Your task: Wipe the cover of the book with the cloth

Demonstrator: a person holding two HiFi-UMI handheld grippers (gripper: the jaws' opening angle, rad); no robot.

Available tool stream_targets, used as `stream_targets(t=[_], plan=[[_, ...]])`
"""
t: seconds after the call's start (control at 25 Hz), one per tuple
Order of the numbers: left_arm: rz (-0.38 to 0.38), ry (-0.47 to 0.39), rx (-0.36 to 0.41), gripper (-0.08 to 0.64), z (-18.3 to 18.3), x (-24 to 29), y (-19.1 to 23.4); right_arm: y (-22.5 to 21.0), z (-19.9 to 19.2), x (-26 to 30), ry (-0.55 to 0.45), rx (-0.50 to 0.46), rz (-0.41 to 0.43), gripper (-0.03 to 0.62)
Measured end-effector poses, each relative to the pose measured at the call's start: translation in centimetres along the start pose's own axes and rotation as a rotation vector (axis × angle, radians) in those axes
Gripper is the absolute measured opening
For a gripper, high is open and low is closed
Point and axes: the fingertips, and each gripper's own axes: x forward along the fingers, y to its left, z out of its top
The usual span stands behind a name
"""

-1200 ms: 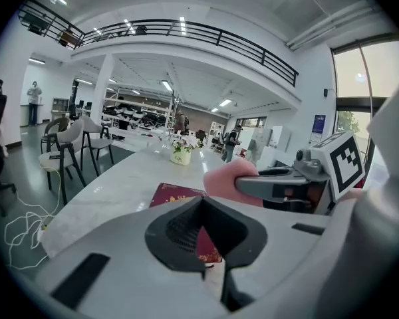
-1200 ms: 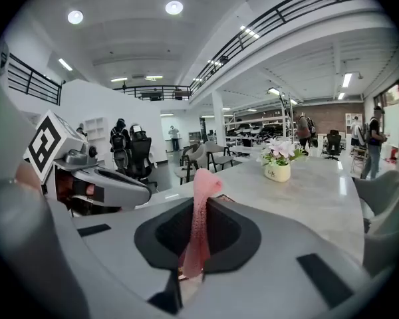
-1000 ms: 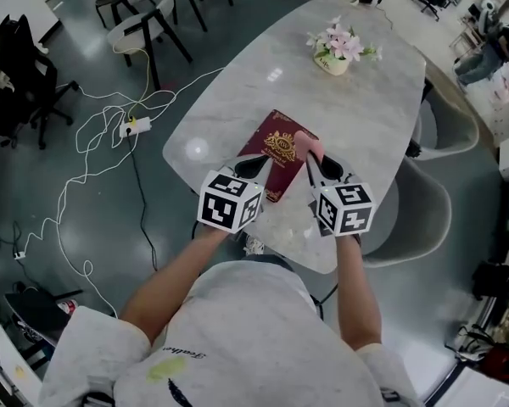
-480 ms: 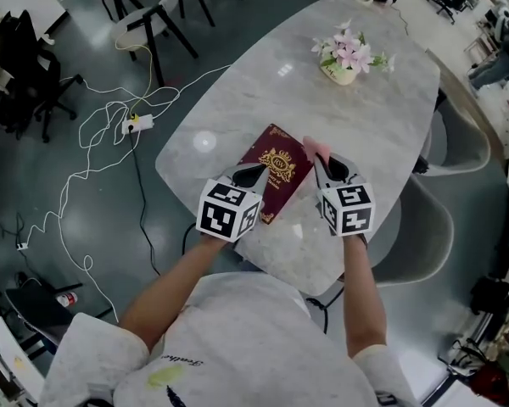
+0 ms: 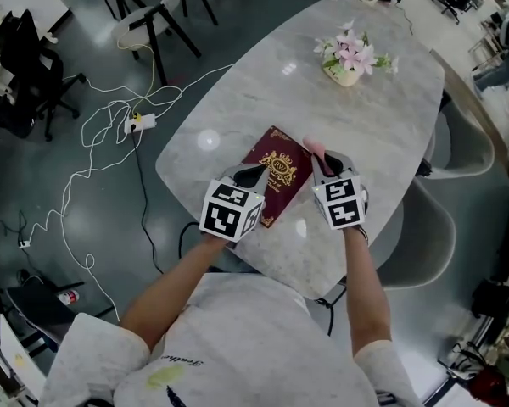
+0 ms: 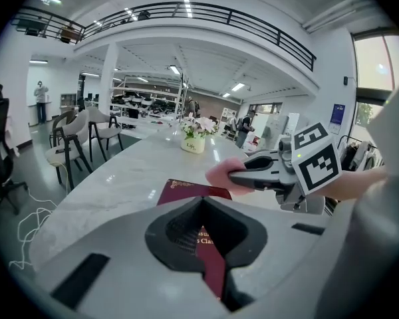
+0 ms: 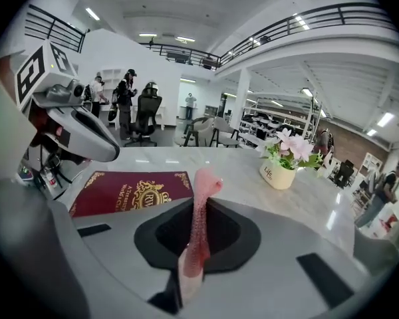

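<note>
A maroon book (image 5: 278,170) with a gold crest lies flat on the marble table (image 5: 365,117). My left gripper (image 5: 253,176) is at the book's near left edge and shut on it; a maroon strip of the cover (image 6: 193,193) runs between its jaws in the left gripper view. My right gripper (image 5: 324,164) hovers just beyond the book's right edge, shut on a pink cloth (image 5: 314,149). In the right gripper view the cloth (image 7: 203,185) sticks up from the shut jaws, with the book (image 7: 130,191) lying to its left. The cloth is not touching the cover.
A small pot of pink flowers (image 5: 349,58) stands at the table's far end. Chairs (image 5: 148,24) and a white cable with a power strip (image 5: 140,124) are on the floor to the left. A grey chair (image 5: 424,227) is tucked in at the right.
The head view has shifted a little. The right gripper with the cloth has edged slightly along the book's right edge; the left gripper still holds the book.
</note>
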Motion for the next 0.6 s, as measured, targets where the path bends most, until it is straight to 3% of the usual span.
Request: stream_targets(t=[0.6], plan=[[-0.027,-0.016,-0.03,0.006,-1.1,-2.0,0.8,4.2,-0.8,1.1,0.059,-0.011,0.055,0.02]])
